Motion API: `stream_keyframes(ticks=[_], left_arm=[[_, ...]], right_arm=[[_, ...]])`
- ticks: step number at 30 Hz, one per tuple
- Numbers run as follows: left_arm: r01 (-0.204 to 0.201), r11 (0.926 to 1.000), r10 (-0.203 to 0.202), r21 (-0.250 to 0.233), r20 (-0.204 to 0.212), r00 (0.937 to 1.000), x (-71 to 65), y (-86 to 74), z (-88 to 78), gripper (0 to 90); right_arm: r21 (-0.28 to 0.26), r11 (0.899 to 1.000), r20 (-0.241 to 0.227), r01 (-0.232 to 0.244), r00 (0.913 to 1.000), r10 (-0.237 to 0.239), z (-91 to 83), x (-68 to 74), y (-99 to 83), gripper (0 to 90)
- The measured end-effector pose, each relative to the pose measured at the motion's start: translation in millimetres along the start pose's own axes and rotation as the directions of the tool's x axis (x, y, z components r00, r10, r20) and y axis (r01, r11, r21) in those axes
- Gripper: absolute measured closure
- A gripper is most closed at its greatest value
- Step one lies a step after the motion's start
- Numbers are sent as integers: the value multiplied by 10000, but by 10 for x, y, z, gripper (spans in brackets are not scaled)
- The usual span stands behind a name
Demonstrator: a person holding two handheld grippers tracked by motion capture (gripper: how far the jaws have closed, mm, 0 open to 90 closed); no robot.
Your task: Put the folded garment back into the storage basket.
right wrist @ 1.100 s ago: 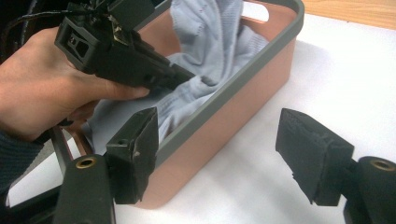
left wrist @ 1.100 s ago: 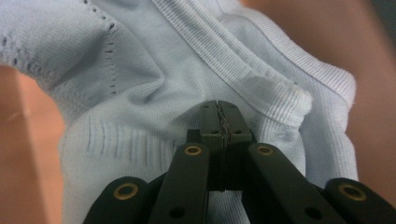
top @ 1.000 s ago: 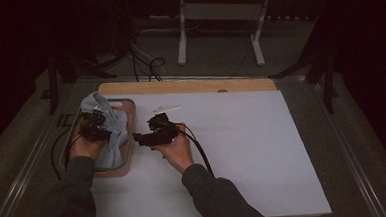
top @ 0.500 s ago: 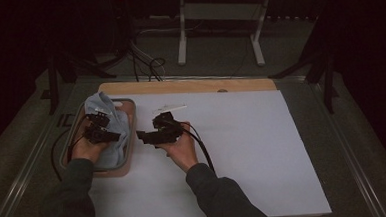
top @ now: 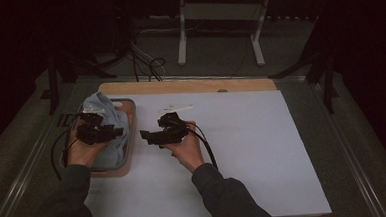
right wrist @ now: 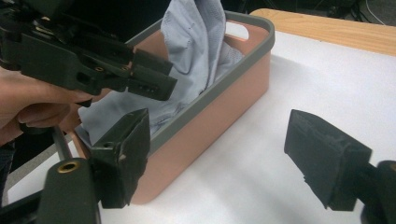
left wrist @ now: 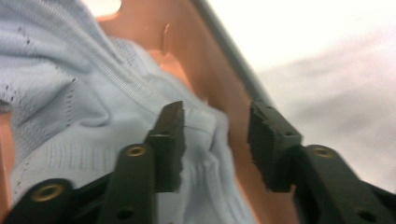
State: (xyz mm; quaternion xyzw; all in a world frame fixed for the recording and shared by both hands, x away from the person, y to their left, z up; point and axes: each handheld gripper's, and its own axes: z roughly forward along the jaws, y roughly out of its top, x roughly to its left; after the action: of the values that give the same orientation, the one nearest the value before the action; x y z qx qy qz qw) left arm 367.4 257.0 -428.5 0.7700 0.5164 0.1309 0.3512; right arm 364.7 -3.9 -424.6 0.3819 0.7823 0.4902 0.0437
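Over the salmon-pink basket (top: 130, 117) at the left edge of the white table sheet (top: 263, 150), the left gripper (top: 113, 130) hovers with its jaws parted and nothing between them; they have just been opening, and the pale blue knitted garment (top: 100, 107) lies loose beneath them rather than pinched. From the left gripper view the cloth (left wrist: 93, 116) sits directly below and slightly to the left of the jaws, bunched against the basket's inner wall (left wrist: 219, 79), with its ribbed hem running up and away from the tips. The garment is heaped inside the basket, one fold standing above the grey rim (right wrist: 219, 91), its long run following the basket's length away from the person.

The right gripper (top: 145, 136) rests just beside the basket on the sheet, pointing at its side wall (right wrist: 205, 130), jaws spread wide and empty, having also just widened. The left hand (top: 83, 149) is clearly the nearer one to the cloth: any new grab means dropping straight down, while the right would have to reach over the rim.
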Motion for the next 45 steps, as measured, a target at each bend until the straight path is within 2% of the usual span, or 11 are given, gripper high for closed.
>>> stream_keyframes(ticks=[2,6,10,14,18,23,29,32,34,37,45], left_arm=[[112,9996,-109,-252,115,9999,-38,-6,-24,394],[-3,9979,12,-647,146,9999,-147,-27,-81,234],[-120,9934,149,-1137,254,9996,-285,-60,-161,142],[-84,9886,178,-1501,619,9979,-373,-107,-215,11],[-132,9842,215,-1767,455,9987,-442,-164,-252,4],[-417,9803,417,-1929,-40,9991,-523,-256,-285,4],[-149,9745,185,-2240,139,9997,-541,-393,-314,4],[-171,9763,194,-2159,87,9998,-530,-427,-314,4],[-49,9740,86,-2265,157,9998,-526,-452,-327,4],[-145,9732,169,-2296,87,9998,-536,-489,-341,4],[-116,9650,157,-2620,134,9998,-554,-583,-384,4]], right_arm=[[-22,10000,-28,38,10000,-38,-28,-2,-9,200],[-151,9998,-57,144,9999,-145,-87,-17,-41,176],[-185,9996,-37,210,9998,-211,-159,-43,-79,159],[-270,9989,69,382,9993,-381,-242,-61,-124,155],[-377,9981,118,489,9988,-485,-335,-85,-177,150],[-569,9966,229,593,9981,-580,-437,-125,-246,146],[-564,9970,320,536,9981,-518,-522,-185,-337,145],[-445,9976,347,523,9981,-508,-571,-212,-363,146],[-534,9970,398,562,9977,-541,-609,-229,-381,145],[-655,9962,475,572,9974,-541,-682,-257,-406,144],[-954,9932,784,673,9951,-599,-906,-325,-463,144]])
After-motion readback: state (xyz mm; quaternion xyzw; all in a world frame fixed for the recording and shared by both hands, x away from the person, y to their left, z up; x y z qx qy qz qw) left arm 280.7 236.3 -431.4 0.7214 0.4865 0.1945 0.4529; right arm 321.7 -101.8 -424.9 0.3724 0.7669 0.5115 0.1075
